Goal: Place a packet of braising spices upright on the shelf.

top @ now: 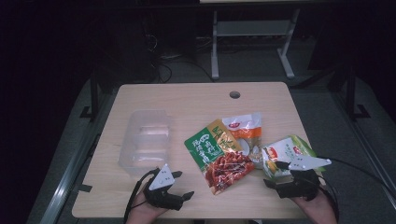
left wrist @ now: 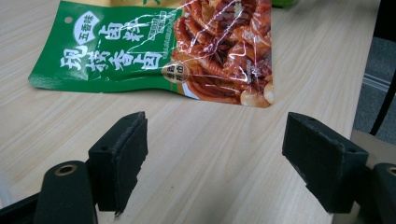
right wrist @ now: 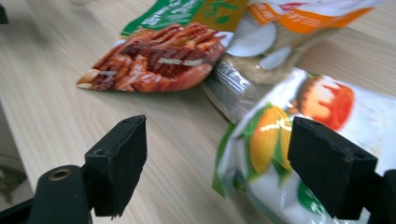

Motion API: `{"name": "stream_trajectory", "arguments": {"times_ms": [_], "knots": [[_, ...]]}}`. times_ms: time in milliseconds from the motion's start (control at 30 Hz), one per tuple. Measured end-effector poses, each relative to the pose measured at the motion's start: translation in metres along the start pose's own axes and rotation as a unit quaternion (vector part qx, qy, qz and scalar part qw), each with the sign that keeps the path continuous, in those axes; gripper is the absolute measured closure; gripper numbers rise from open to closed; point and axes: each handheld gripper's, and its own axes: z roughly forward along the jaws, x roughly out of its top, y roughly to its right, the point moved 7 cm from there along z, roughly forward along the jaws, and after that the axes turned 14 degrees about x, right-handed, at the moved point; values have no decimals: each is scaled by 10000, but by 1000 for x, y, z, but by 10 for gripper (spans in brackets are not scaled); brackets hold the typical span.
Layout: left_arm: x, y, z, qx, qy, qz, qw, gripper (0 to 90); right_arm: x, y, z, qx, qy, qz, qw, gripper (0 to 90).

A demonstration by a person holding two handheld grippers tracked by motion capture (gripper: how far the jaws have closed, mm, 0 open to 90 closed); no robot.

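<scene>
A pale wooden table [top: 196,100] stood in a dark room. Three snack packets lay right of a clear plastic box [top: 142,140]. The right gripper [right wrist: 217,168], jaws apart, neared the corn packet [right wrist: 280,154]; the left gripper [left wrist: 212,158] waited, also apart. The packet looked light, crinkly and slippery, best pinched at its edge.

Light wood counter [top: 196,100], round hole [top: 235,94] at 12 o'clock edge. Clear plastic tub [top: 144,139] lay toward 9 o'clock. Green-red snack pouch [top: 219,156] near centre; orange-white packet [top: 245,130] touching it at 1 o'clock side; green-white pouch [top: 285,156] toward 4 o'clock.
</scene>
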Motion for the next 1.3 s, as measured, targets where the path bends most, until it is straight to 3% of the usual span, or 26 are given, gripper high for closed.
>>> {"name": "stream_trajectory", "arguments": {"times_ms": [333,567,600,833,1033,1167,1300], "knots": [[3,2,-2,-26,74,39,10000,219,17,-7,10,225,-136,-137,9996,193],[4,3,-1,-72,96,22,9999,219,51,-11,17,306,-256,-358,9986,186],[4,3,-1,-76,95,14,9999,219,63,-10,21,339,-249,-403,9983,173],[8,-1,1,-93,163,-47,9998,218,95,-3,38,530,-499,-378,9966,162],[8,0,0,-109,142,-73,9998,219,118,5,54,561,-737,-420,9948,148],[8,1,1,-93,161,-94,9998,219,129,8,64,648,-820,-408,9937,148],[9,2,2,-62,130,25,9999,219,135,13,72,686,-938,-354,9926,148]]}}
